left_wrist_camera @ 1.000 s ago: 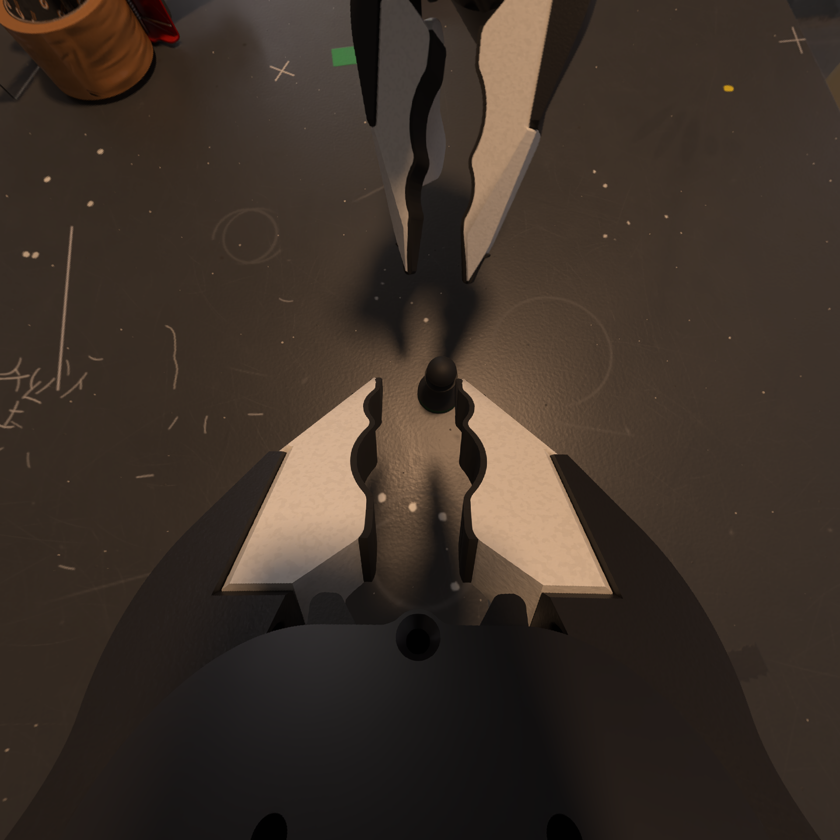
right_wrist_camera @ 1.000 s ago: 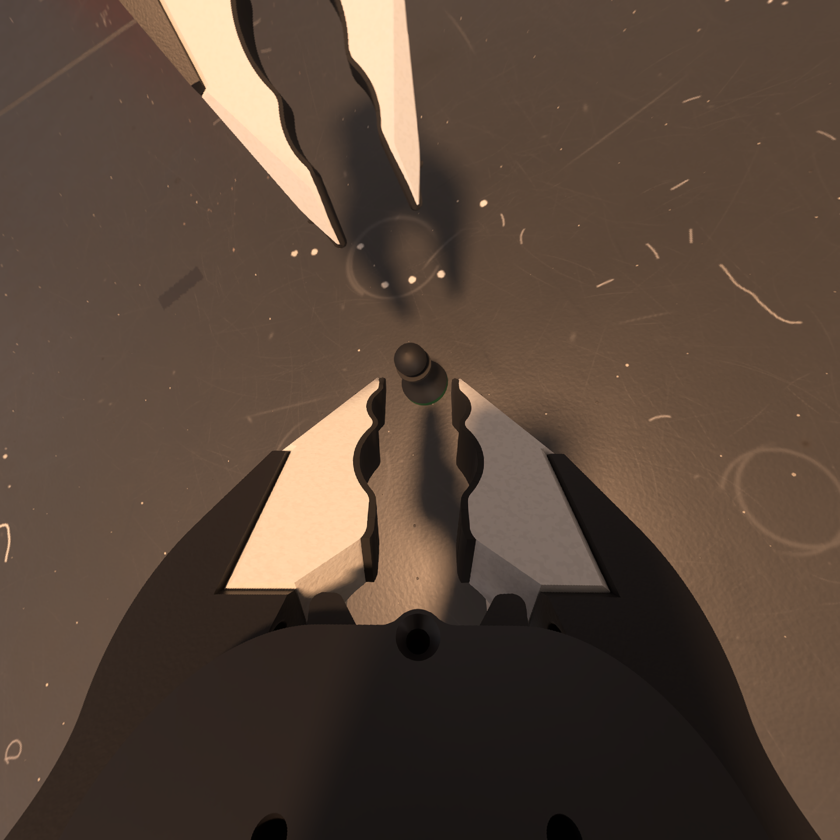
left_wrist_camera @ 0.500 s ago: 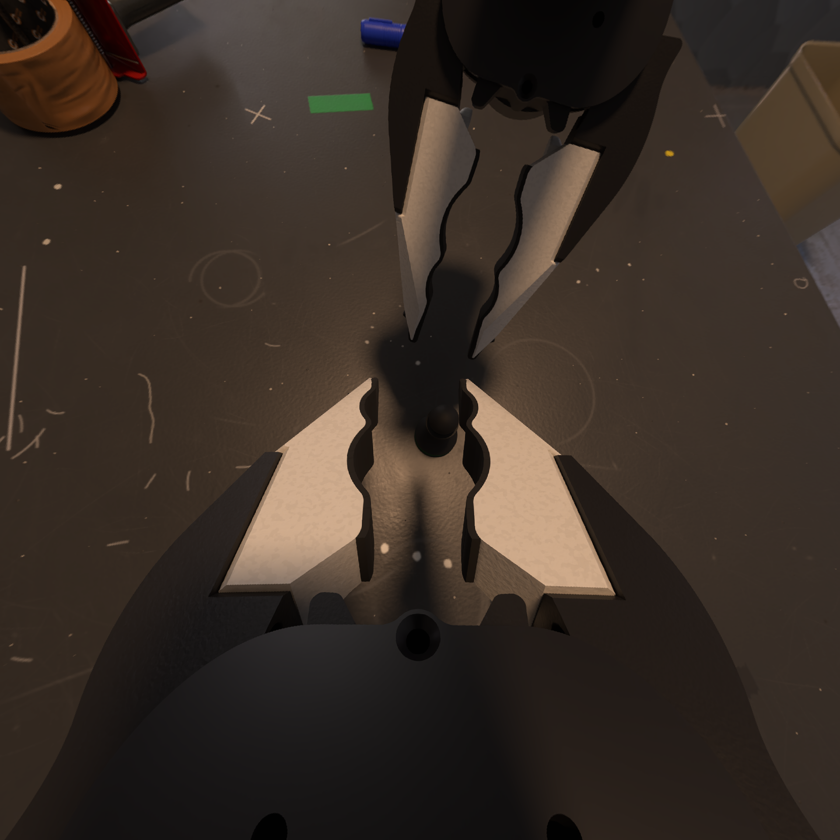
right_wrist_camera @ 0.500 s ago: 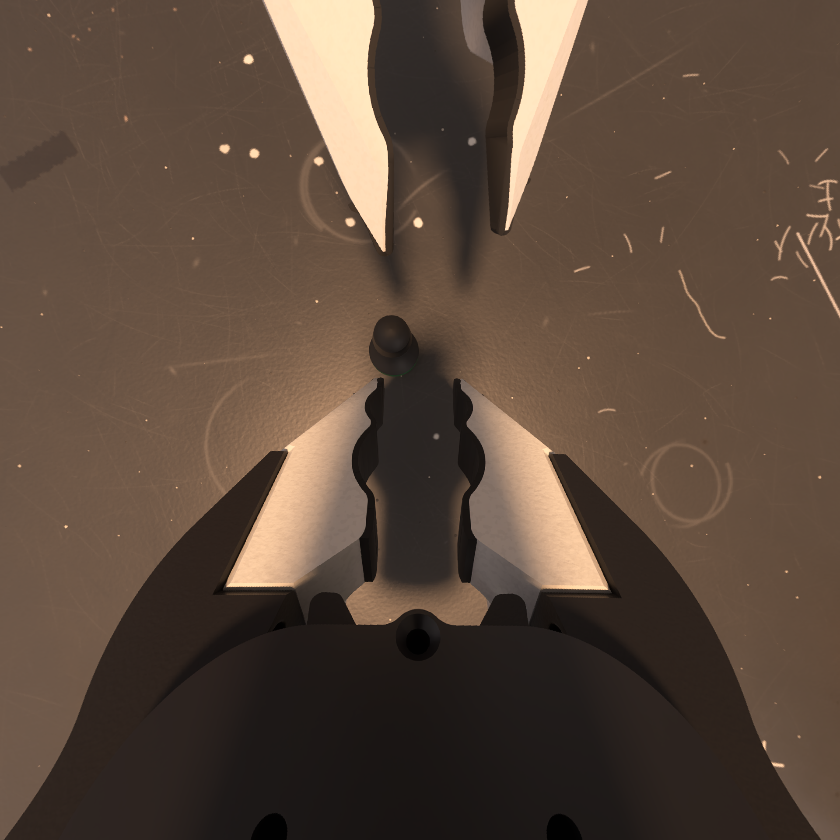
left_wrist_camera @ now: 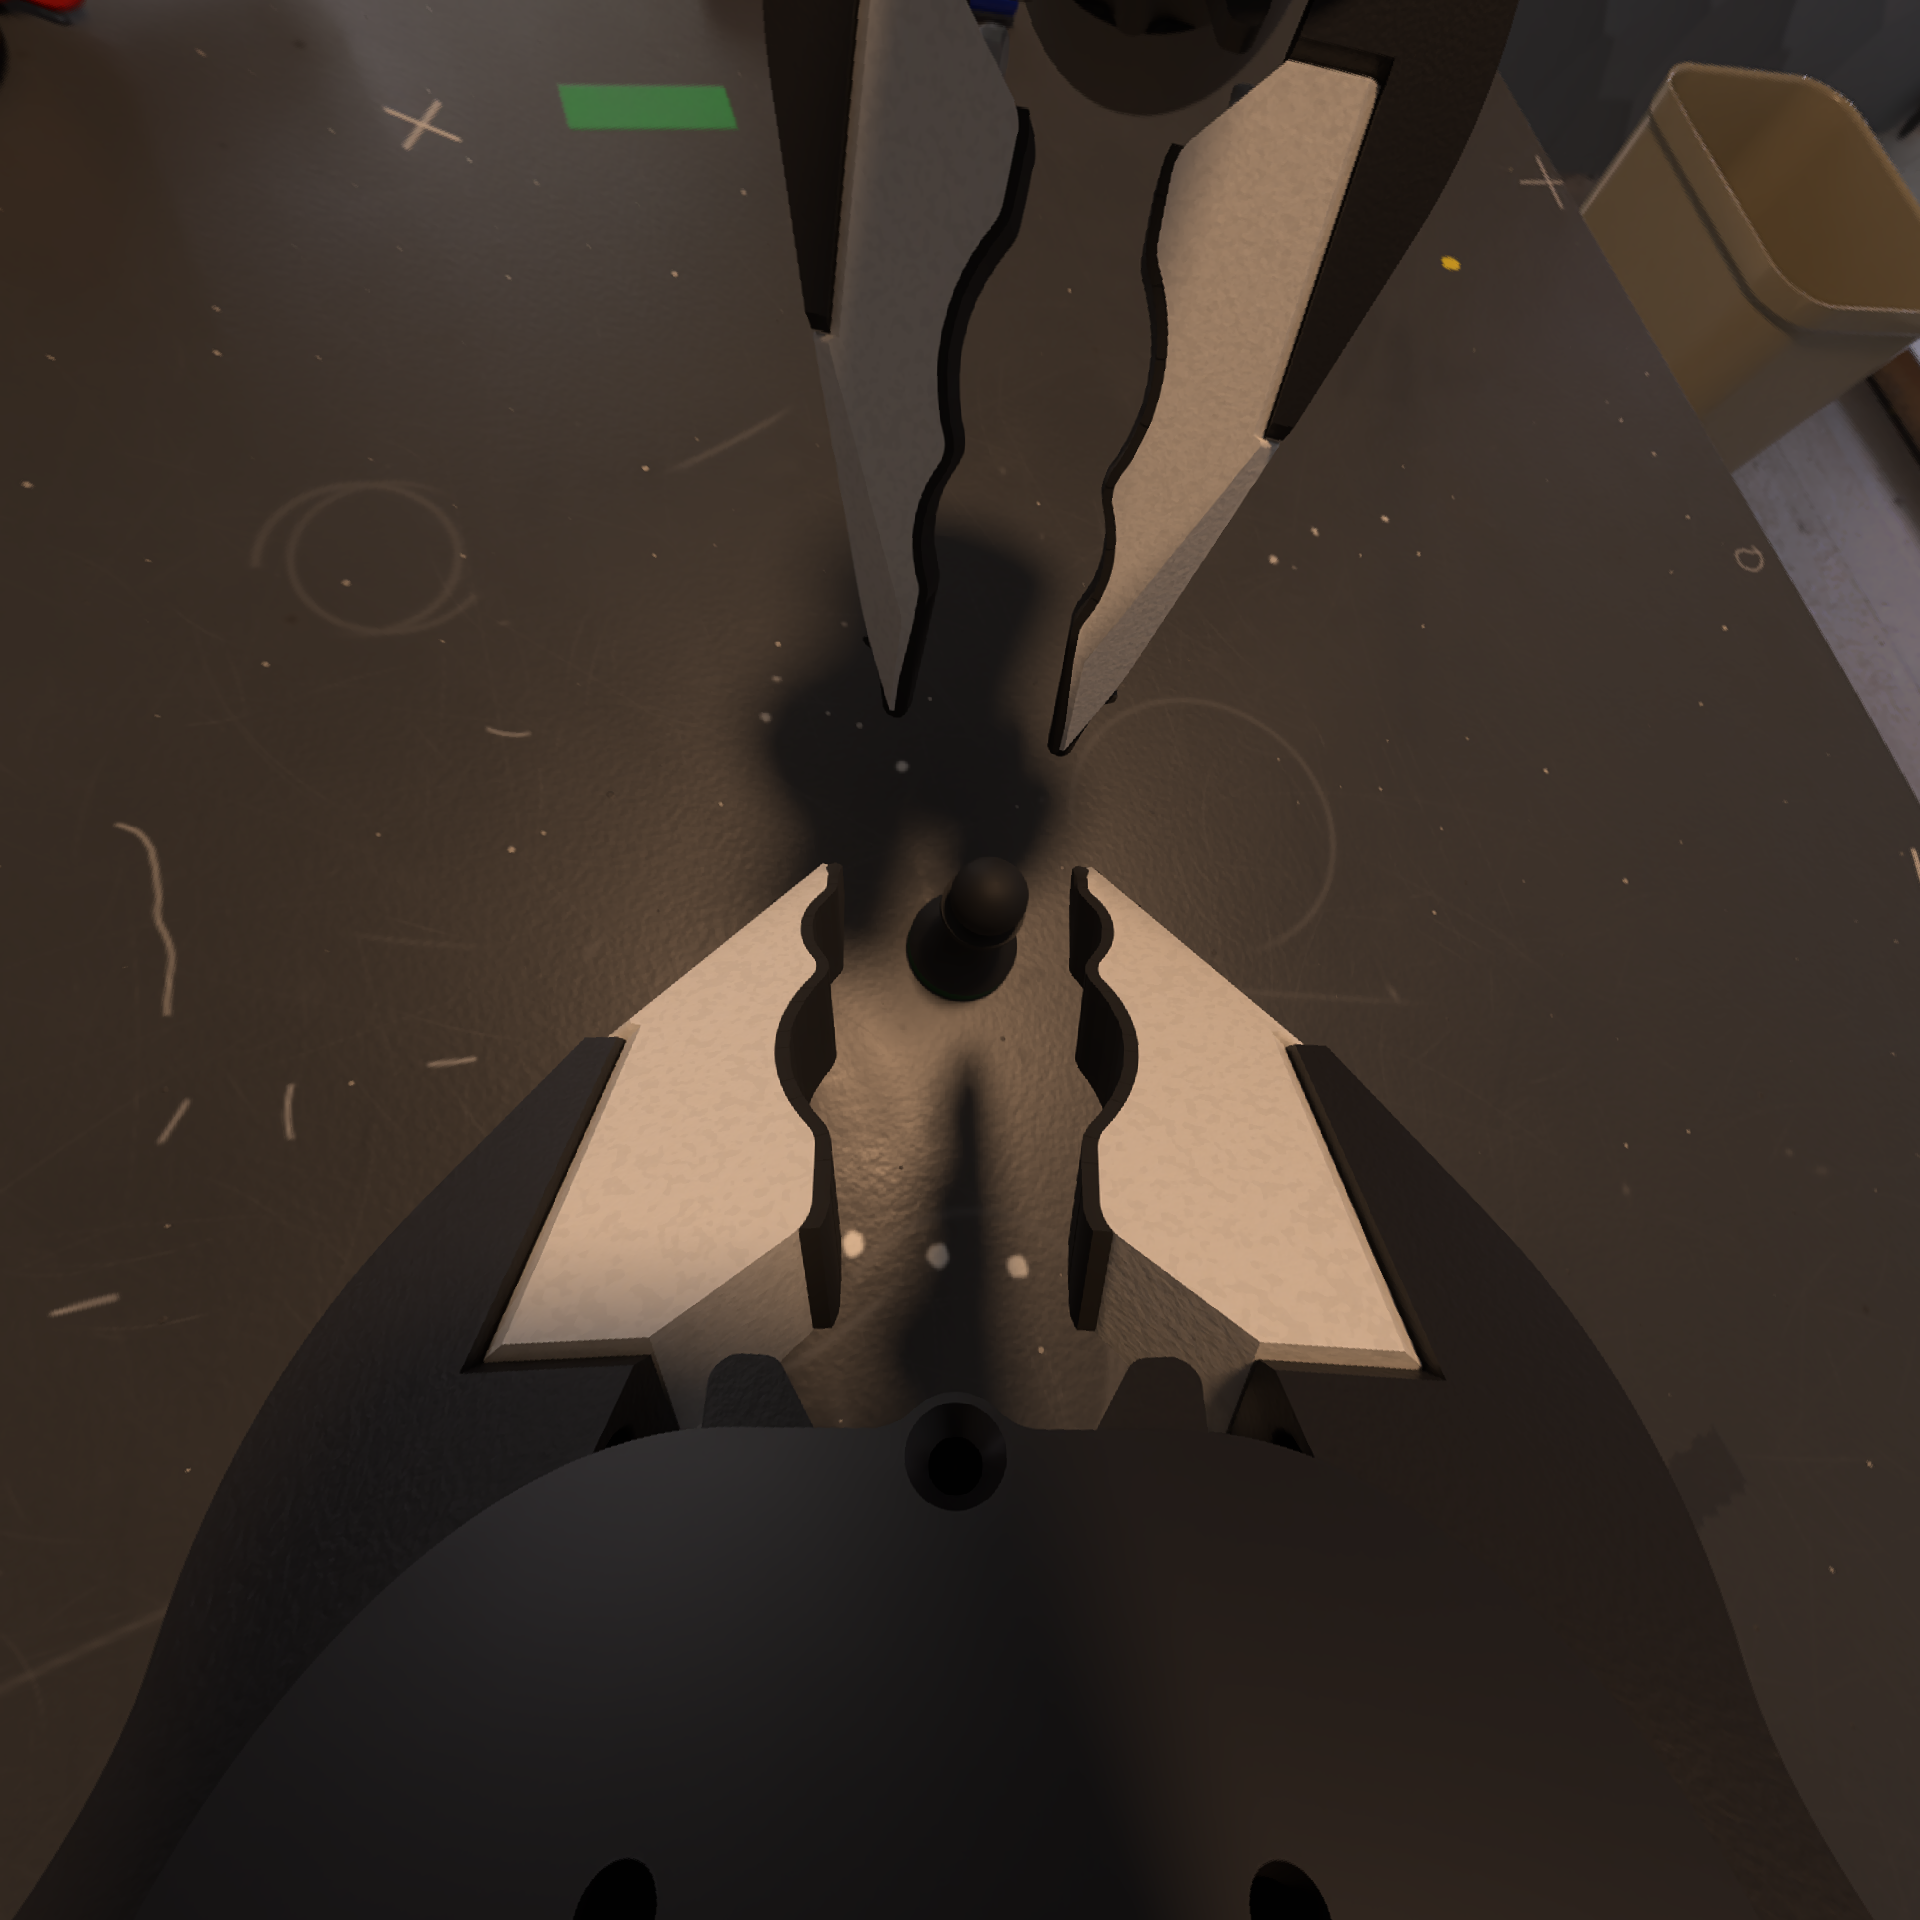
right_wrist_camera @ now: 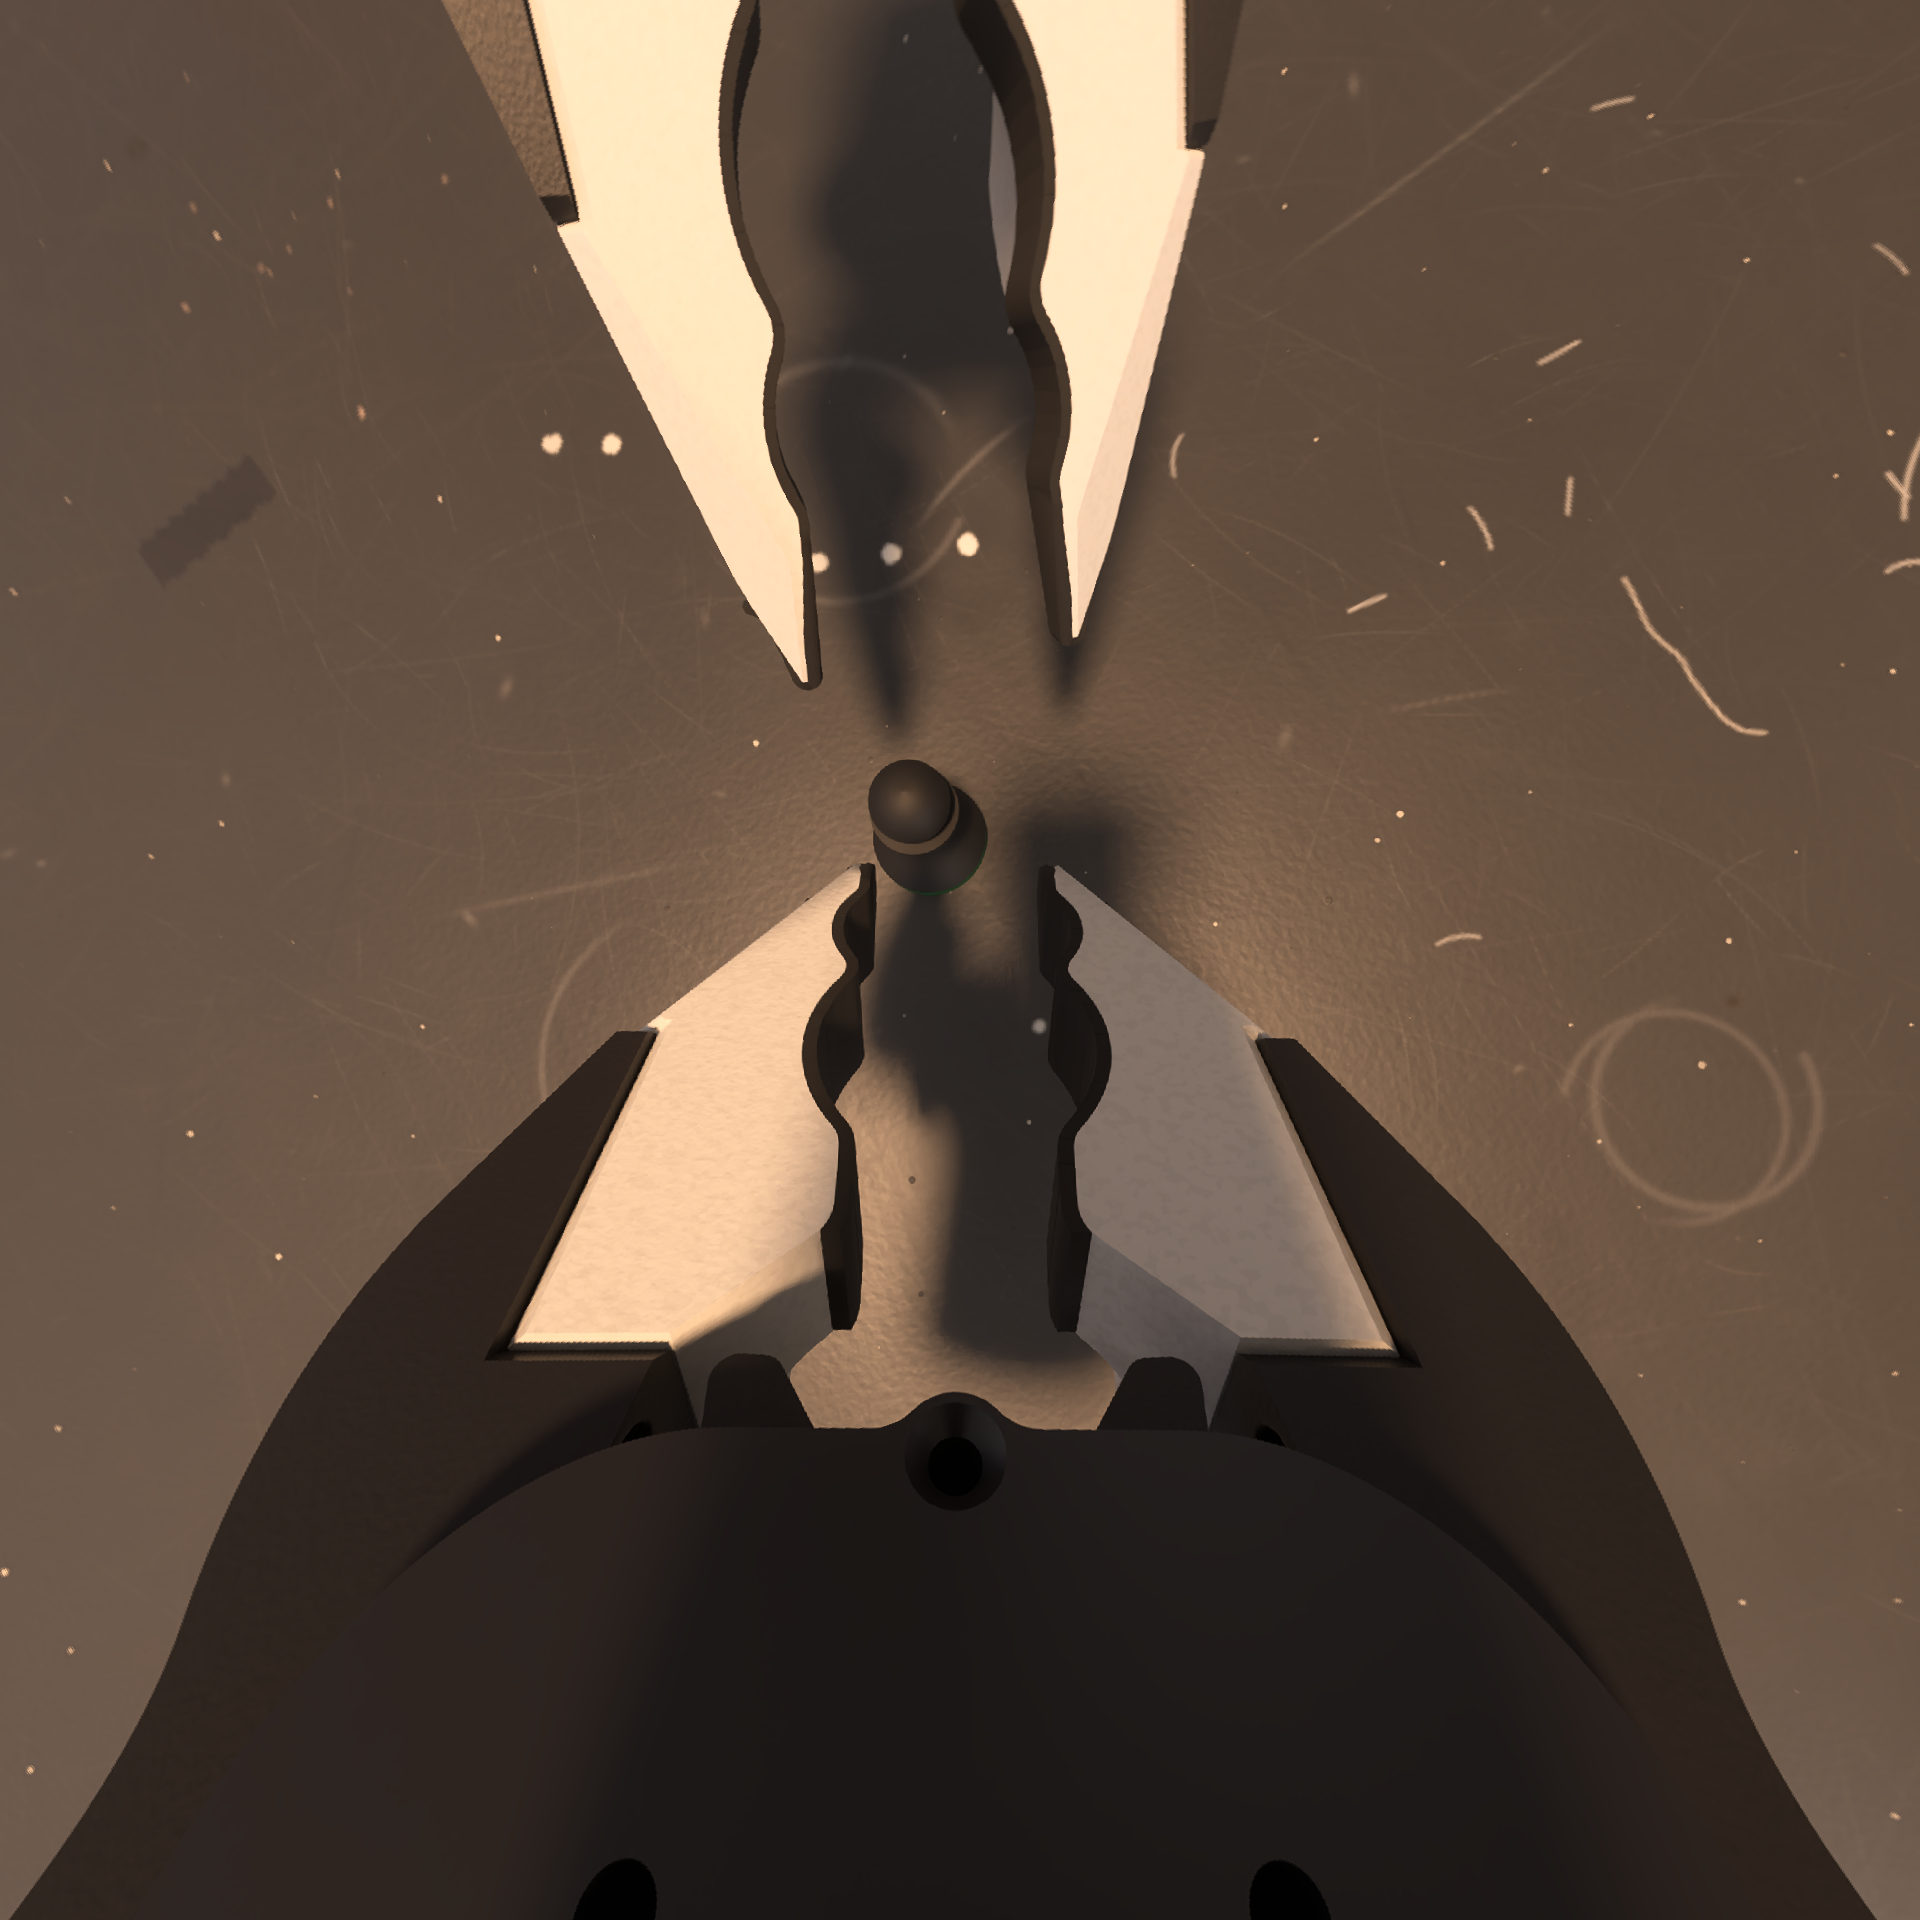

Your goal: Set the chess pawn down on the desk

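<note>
The dark chess pawn (left_wrist_camera: 966, 930) stands upright on the dark desk (left_wrist_camera: 416, 831). It is between the fingertips of my left gripper (left_wrist_camera: 954, 873), which is open, with a gap on each side. In the right wrist view the pawn (right_wrist_camera: 920, 831) is just beyond the tips of my right gripper (right_wrist_camera: 956, 871), slightly left of centre. That gripper is open and empty. The two grippers face each other across the pawn: the right gripper (left_wrist_camera: 977, 727) shows in the left wrist view, the left gripper (right_wrist_camera: 935, 660) in the right wrist view.
A tan bin (left_wrist_camera: 1766, 239) stands past the desk's right edge at the far right. A green tape patch (left_wrist_camera: 646, 107) lies flat at the far left. Chalk rings and scratches mark the desk.
My left gripper's fingers have spread a little wider around the pawn. The right gripper has come closer and looms larger in the left wrist view. The pawn still stands on the desk.
</note>
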Motion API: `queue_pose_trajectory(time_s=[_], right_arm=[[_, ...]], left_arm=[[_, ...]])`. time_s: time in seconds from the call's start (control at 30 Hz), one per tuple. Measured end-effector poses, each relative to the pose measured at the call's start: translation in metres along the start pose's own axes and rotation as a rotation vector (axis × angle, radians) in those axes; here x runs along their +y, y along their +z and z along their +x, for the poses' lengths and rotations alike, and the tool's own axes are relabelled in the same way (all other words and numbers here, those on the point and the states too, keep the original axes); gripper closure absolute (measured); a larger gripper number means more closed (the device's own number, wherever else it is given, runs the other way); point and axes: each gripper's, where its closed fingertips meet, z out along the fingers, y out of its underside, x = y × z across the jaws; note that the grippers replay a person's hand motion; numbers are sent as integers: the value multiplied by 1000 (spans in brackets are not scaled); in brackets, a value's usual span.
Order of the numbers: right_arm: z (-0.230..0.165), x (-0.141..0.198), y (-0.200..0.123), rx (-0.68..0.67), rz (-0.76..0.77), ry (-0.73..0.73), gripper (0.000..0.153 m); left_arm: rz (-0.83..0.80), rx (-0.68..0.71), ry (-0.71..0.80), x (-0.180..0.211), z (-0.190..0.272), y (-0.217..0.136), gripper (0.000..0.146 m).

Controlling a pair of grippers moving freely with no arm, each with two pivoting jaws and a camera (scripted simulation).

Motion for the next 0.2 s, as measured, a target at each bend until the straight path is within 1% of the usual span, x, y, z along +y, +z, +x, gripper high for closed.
queue_pose_trajectory(time_s=[0.2], right_arm=[[1,3,8,22,-63,-33,122]], left_arm=[[-51,21,-5,11,2,6,104]])
